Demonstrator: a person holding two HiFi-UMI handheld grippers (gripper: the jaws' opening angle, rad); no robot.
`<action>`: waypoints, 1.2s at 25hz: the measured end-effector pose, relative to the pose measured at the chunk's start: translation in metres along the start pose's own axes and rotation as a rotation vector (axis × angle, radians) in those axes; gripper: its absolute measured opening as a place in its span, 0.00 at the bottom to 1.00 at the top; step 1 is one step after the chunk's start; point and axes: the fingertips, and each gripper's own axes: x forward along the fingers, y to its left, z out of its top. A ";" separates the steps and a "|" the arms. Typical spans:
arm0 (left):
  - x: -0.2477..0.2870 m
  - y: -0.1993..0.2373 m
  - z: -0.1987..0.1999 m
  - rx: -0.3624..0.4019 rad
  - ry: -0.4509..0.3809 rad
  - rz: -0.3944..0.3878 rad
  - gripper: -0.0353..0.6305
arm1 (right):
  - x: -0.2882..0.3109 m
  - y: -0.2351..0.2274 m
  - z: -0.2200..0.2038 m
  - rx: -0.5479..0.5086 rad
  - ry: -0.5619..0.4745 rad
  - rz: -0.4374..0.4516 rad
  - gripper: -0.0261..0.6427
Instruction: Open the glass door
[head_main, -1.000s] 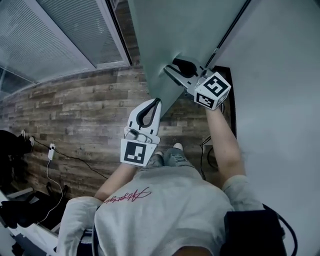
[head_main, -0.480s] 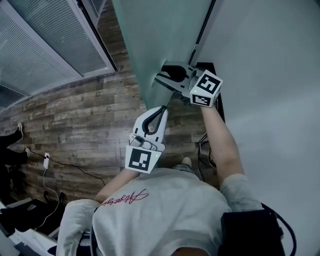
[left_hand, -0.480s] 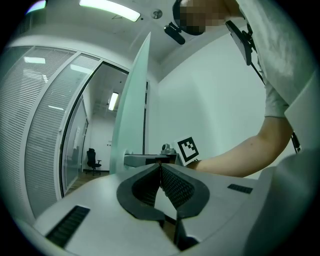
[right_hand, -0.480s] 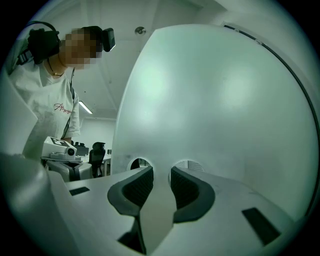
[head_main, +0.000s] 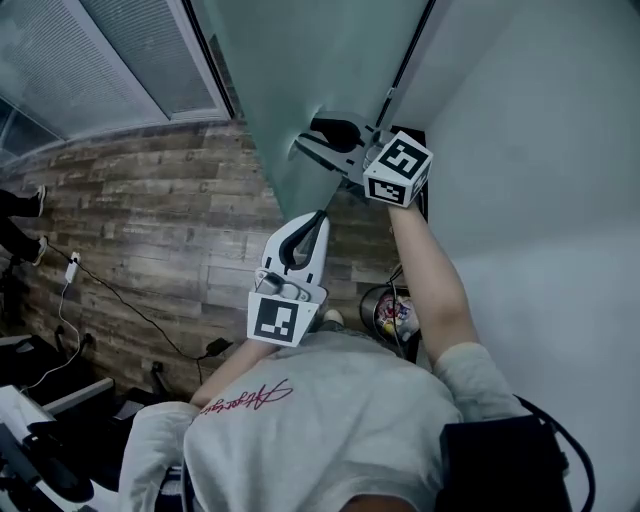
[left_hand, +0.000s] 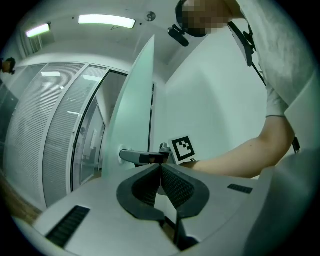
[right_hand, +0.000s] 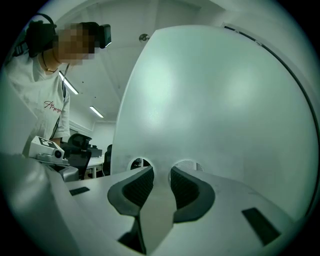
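The frosted glass door (head_main: 300, 80) stands ajar, its edge toward me. My right gripper (head_main: 322, 141) is level and shut on the door's metal lever handle (right_hand: 157, 210), whose flat bar lies between the pads. Seen from the left gripper view, the handle (left_hand: 142, 157) sticks out from the door (left_hand: 132, 110) and the right gripper's marker cube (left_hand: 182, 148) sits just behind it. Below the door's edge, my left gripper (head_main: 316, 217) hangs in the air. It is shut with the tips touching and nothing between them (left_hand: 160, 167).
A white wall (head_main: 540, 150) runs along the right of the doorway. Glass partitions with blinds (head_main: 120, 60) stand at the left. A bin (head_main: 395, 315) sits by the wall near my feet, and cables (head_main: 120, 300) trail over the wood floor (head_main: 150, 220).
The door has swung further with the right gripper on its handle. Both grippers and the person have moved along with it, and the bin has come into view.
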 end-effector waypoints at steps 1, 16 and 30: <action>0.001 -0.008 -0.003 -0.002 0.001 0.002 0.08 | -0.009 -0.001 -0.003 0.004 0.000 0.008 0.21; 0.035 -0.121 -0.017 0.011 0.037 -0.285 0.08 | -0.121 0.019 -0.010 -0.003 0.015 0.090 0.22; 0.067 -0.195 -0.010 -0.021 0.033 -0.427 0.08 | -0.202 0.023 0.001 -0.010 0.059 0.047 0.22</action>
